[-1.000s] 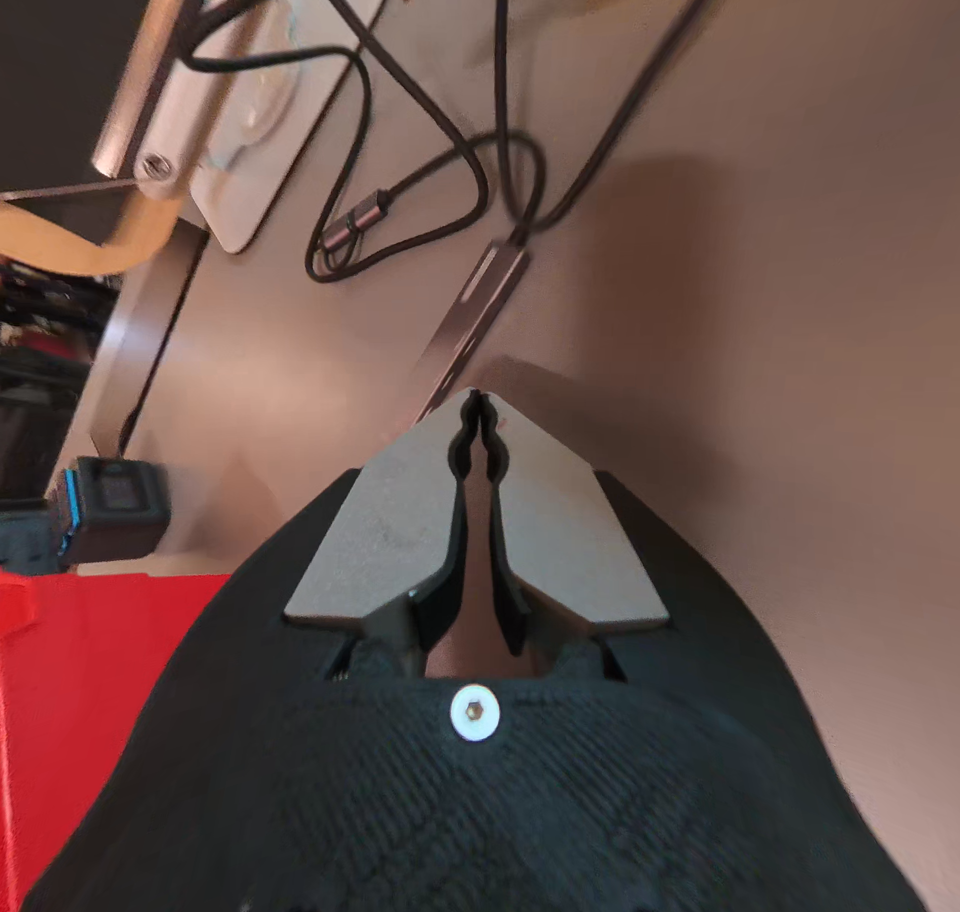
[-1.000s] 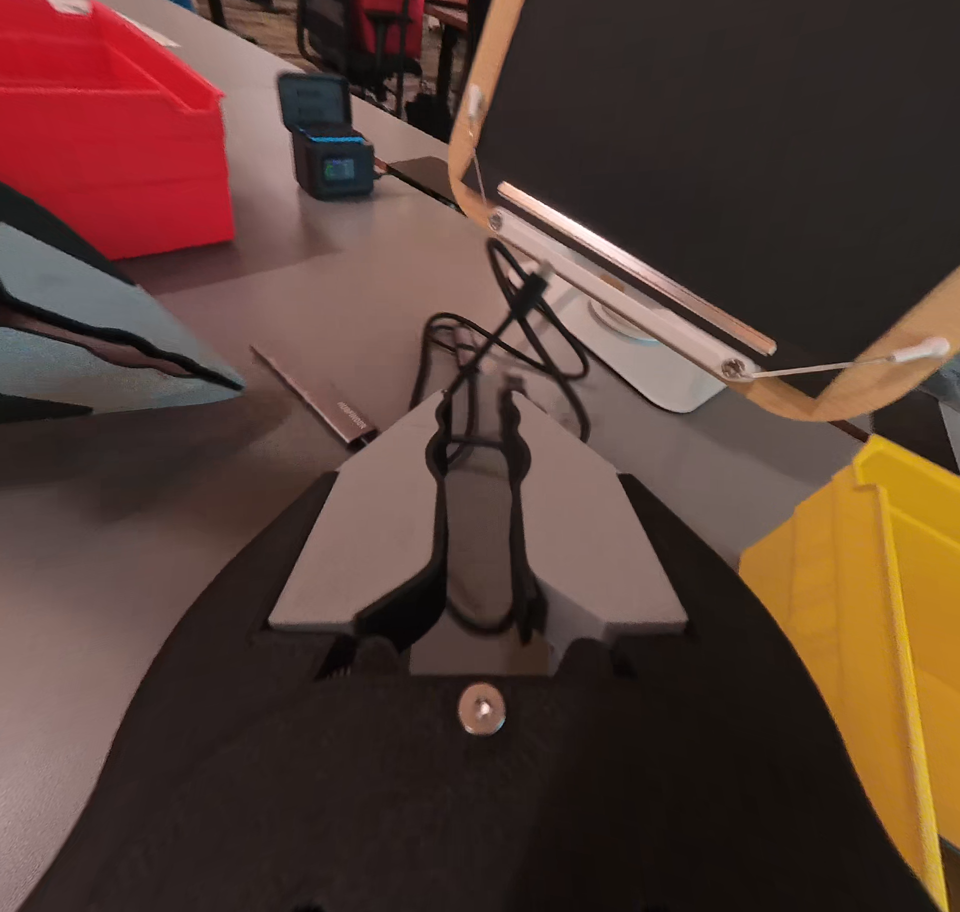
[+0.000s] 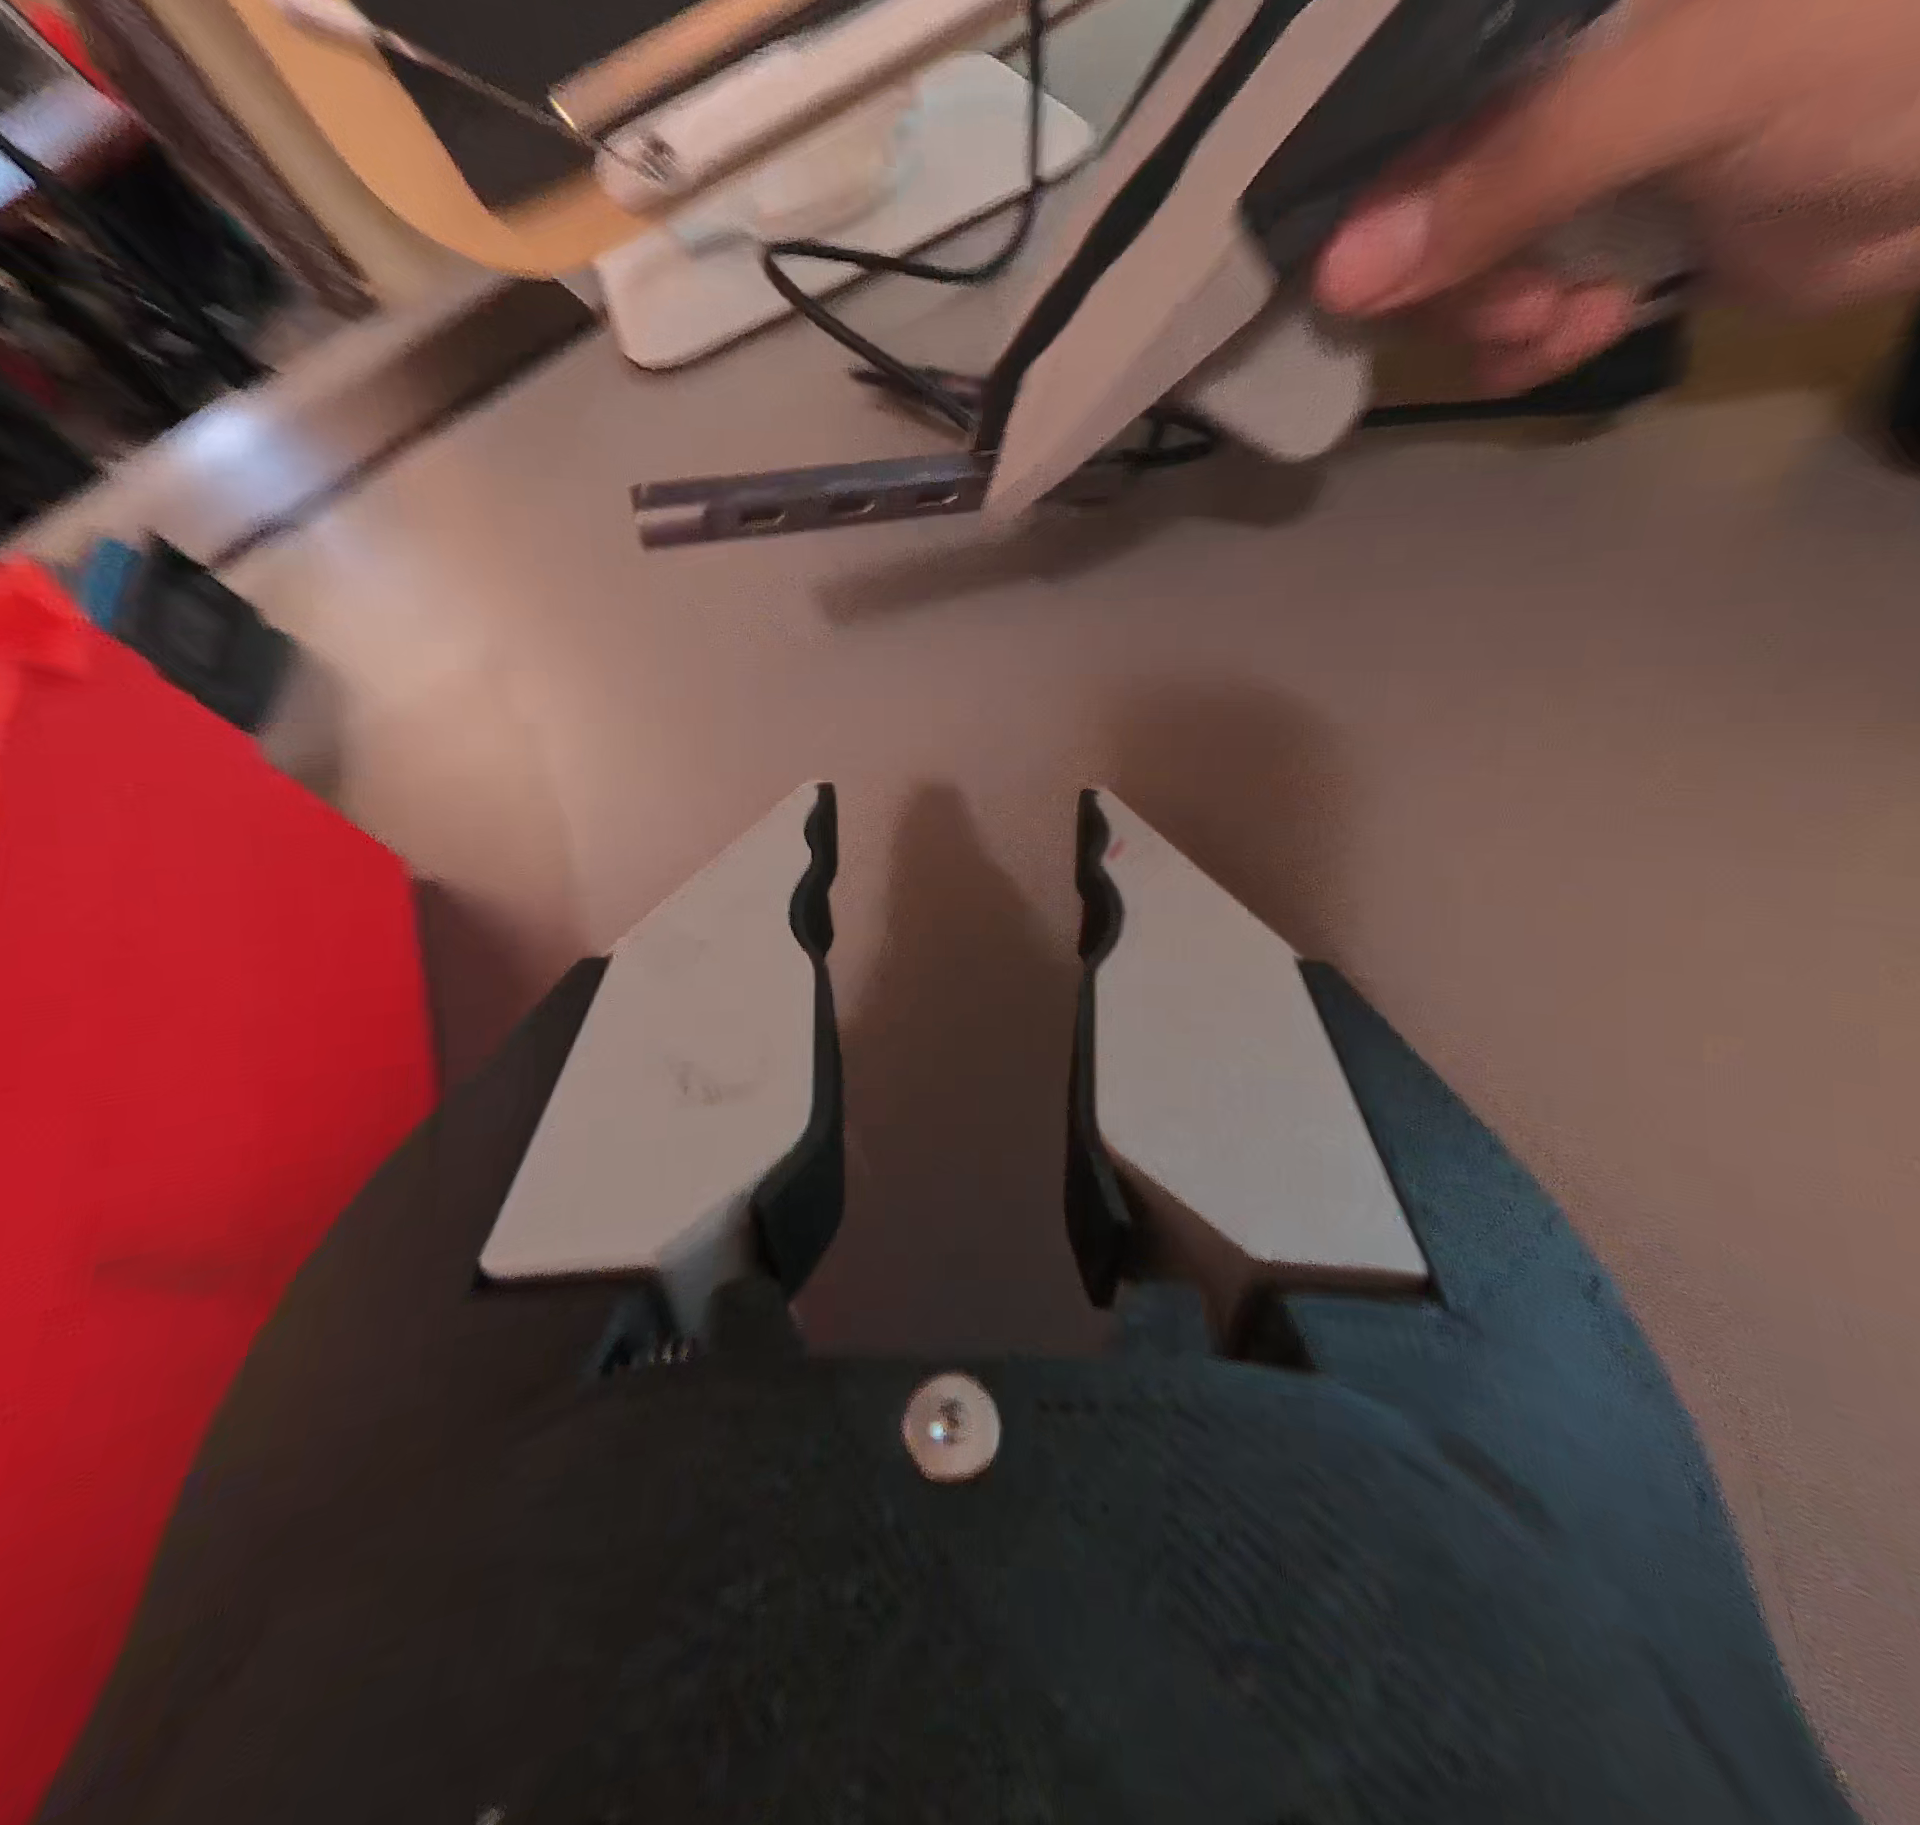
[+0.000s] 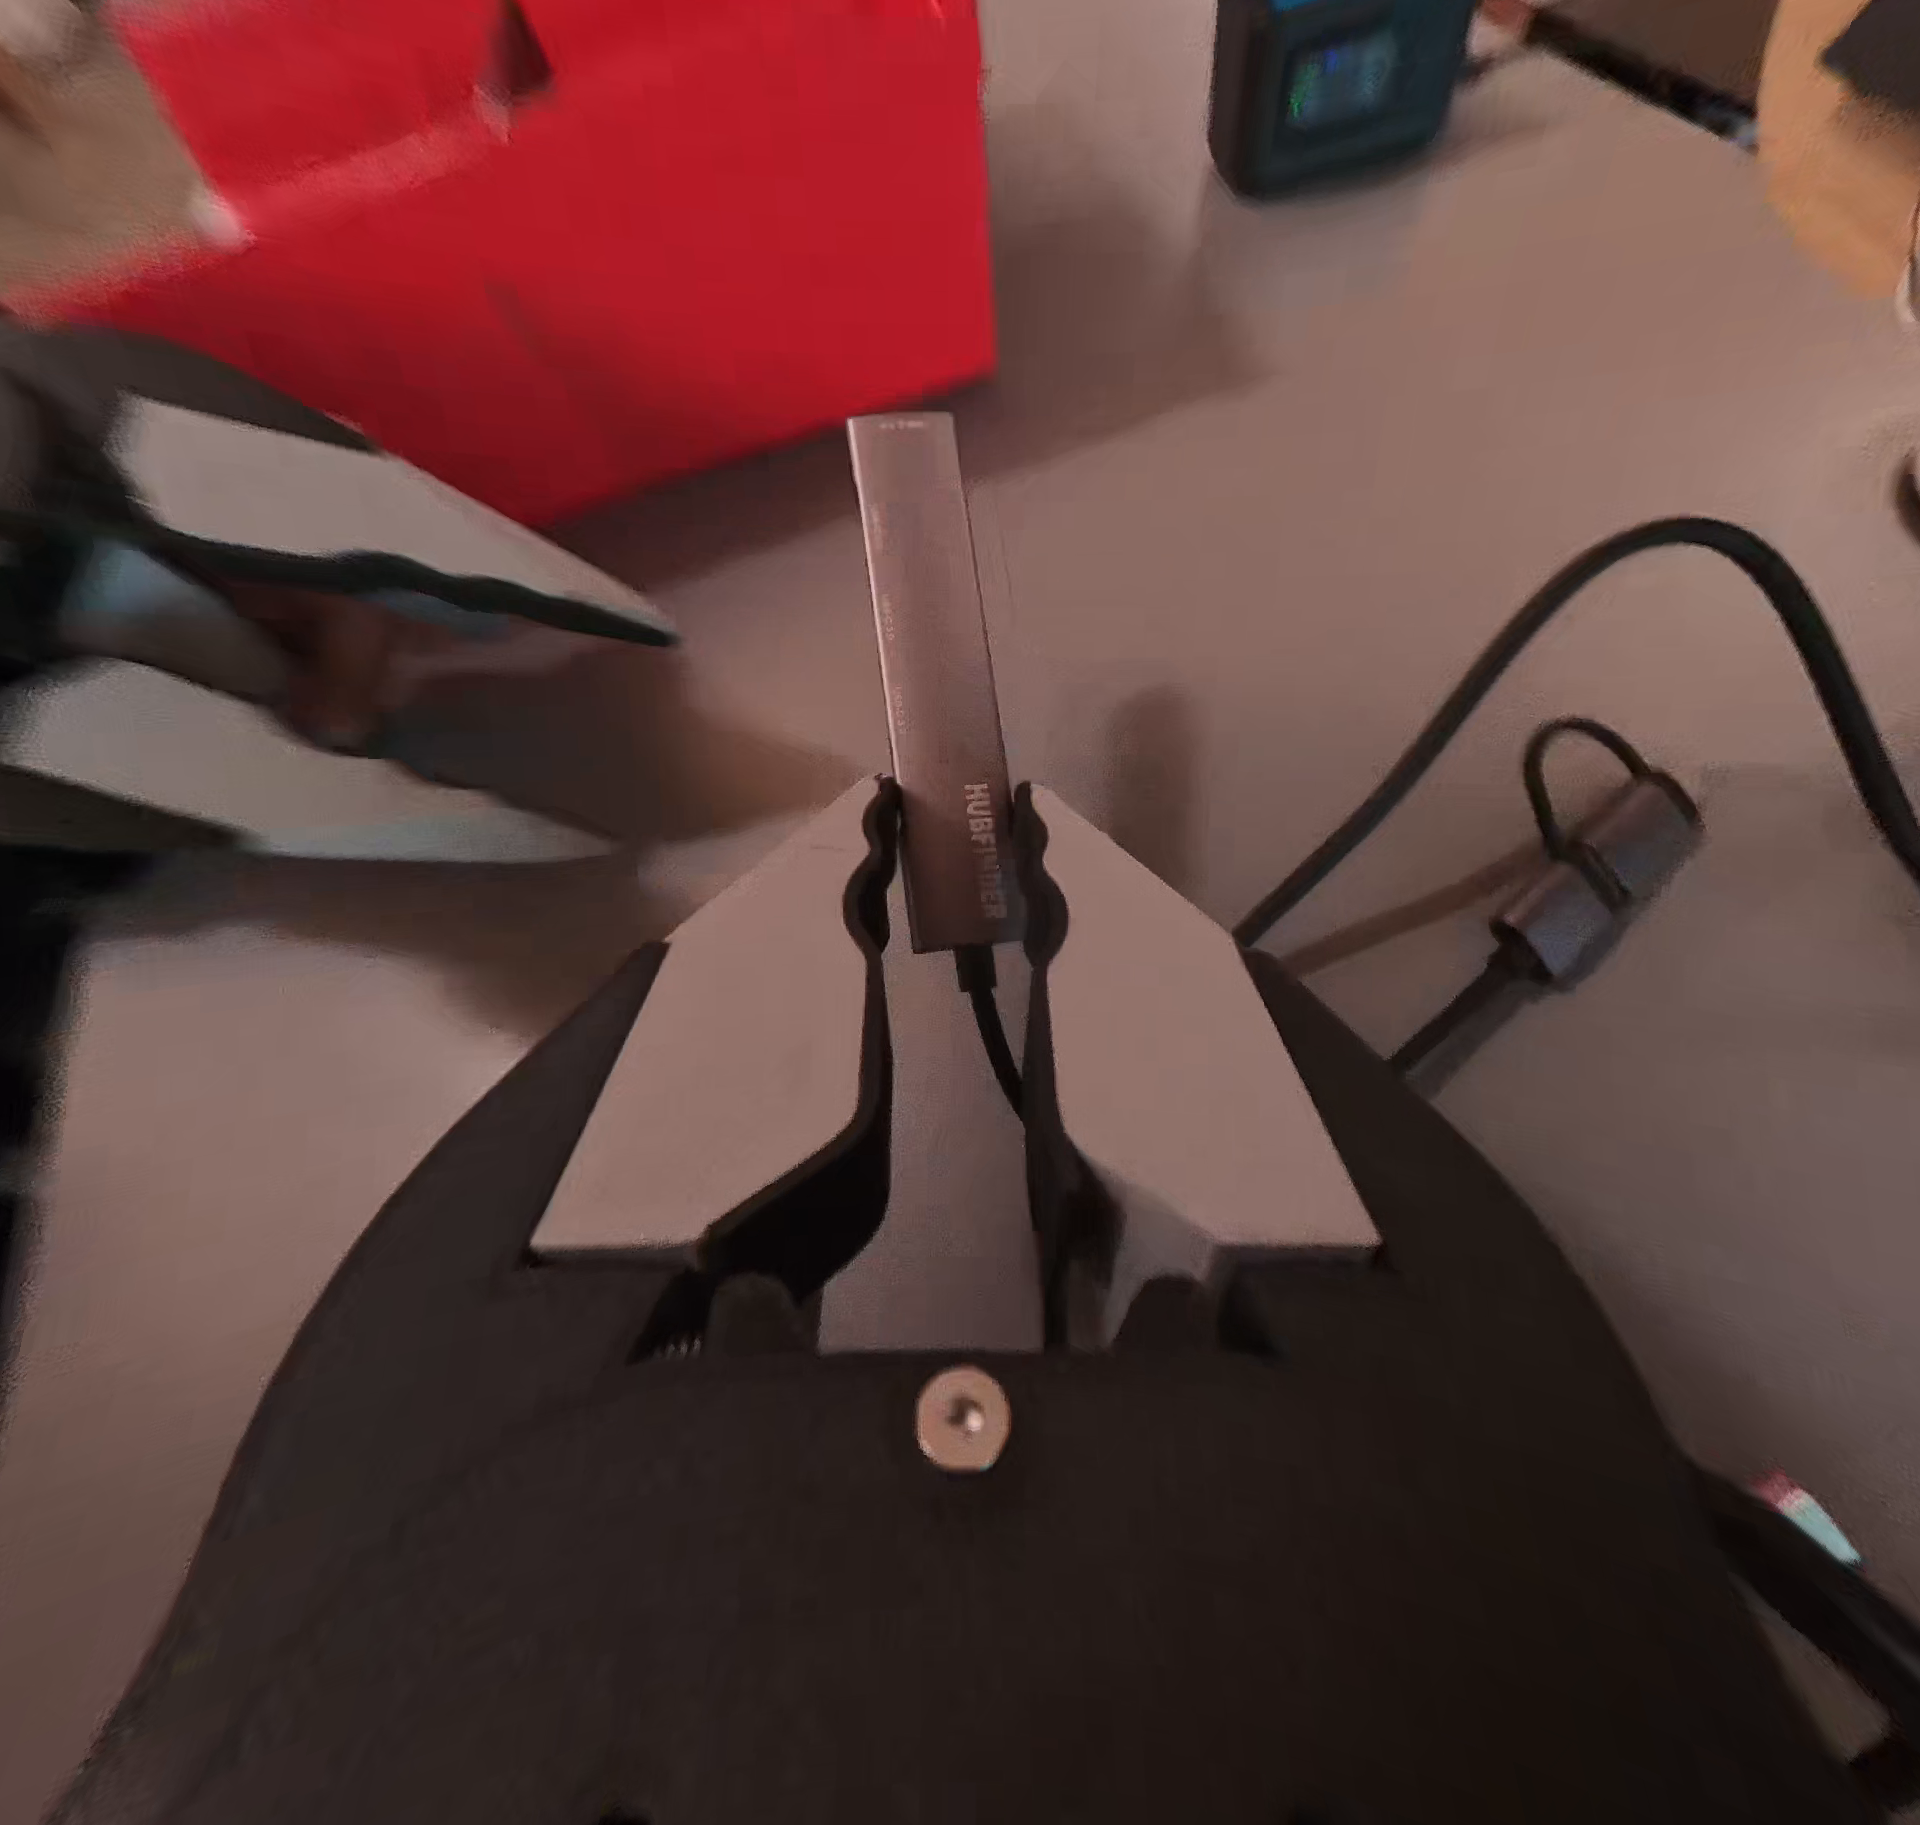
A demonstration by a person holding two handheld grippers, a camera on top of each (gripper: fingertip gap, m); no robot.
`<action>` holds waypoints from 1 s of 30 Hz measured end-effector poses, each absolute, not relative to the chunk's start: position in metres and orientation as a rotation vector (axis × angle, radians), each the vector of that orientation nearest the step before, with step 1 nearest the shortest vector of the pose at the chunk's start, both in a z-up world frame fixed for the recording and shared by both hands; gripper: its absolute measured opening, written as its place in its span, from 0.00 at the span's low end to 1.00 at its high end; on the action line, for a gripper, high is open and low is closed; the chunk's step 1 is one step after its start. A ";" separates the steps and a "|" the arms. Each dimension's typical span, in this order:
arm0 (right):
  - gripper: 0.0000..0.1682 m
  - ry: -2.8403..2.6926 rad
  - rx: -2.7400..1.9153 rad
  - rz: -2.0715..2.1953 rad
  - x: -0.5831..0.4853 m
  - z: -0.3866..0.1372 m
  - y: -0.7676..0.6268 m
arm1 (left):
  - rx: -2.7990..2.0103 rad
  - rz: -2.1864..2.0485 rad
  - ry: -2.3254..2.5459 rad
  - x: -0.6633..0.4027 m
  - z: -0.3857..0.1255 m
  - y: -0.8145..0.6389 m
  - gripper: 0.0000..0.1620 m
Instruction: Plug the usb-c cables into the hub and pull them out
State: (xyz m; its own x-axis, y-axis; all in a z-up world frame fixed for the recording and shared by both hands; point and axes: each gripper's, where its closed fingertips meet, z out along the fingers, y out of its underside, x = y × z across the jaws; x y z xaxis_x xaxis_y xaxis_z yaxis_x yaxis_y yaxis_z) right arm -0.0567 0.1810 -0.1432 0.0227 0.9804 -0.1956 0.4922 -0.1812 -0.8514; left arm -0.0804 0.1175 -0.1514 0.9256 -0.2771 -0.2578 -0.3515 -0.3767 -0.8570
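Observation:
The dark grey hub point(image 4: 930, 632) lies flat on the brown table; in the left wrist view point(image 3: 800, 511) its row of ports faces me. My right gripper point(image 4: 954, 793) is shut on the hub's near end, where the hub's own black lead comes out. In the left wrist view a hand holds the right gripper point(image 3: 1013, 466) at the hub's right end. My left gripper point(image 3: 956, 804) is open and empty, short of the hub; it also shows in the right wrist view point(image 4: 634, 736). A loose black cable's grey USB-C plug point(image 4: 1558, 934) lies to the right, unplugged.
A red bin point(image 4: 623, 217) stands beyond the hub, at my left gripper's left point(image 3: 156, 1048). A black and blue box device point(image 4: 1340, 61) sits farther back. A monitor's white base point(image 3: 831, 217) with black cables point(image 3: 883, 263) stands behind the hub. Left tips to right tips: about 8 cm.
My left gripper has opened and pulled back from the hub. My right gripper has come down onto the hub's cable end and closed on it.

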 end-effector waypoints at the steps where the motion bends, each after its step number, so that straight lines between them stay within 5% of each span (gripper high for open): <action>1: 0.11 -1.492 -1.700 1.211 -0.054 -0.131 0.173 | -1.938 0.168 0.459 -0.086 -0.146 0.124 0.27; 13: 0.11 -1.430 -1.408 1.531 -0.033 -0.078 0.151 | -1.546 -0.456 0.277 -0.041 -0.056 0.155 0.22; 23: 0.11 -1.484 -1.232 1.105 -0.046 -0.077 0.144 | -1.578 -0.196 0.461 -0.031 -0.049 0.159 0.07; 25: 0.02 -1.496 -1.185 1.071 -0.044 -0.074 0.141 | -1.543 -0.024 0.605 -0.027 -0.048 0.153 0.04; 30: 0.00 -1.548 -1.138 0.994 -0.044 -0.075 0.135 | -1.383 0.371 0.898 -0.024 -0.050 0.138 0.05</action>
State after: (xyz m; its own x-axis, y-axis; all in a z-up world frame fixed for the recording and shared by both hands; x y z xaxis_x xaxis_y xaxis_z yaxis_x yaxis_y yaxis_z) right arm -0.0436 0.1354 -0.0751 -0.1268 0.9680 0.2167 0.2052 0.2394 -0.9490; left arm -0.0242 0.1382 -0.0502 0.6304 -0.2689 -0.7282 -0.7043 0.1965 -0.6822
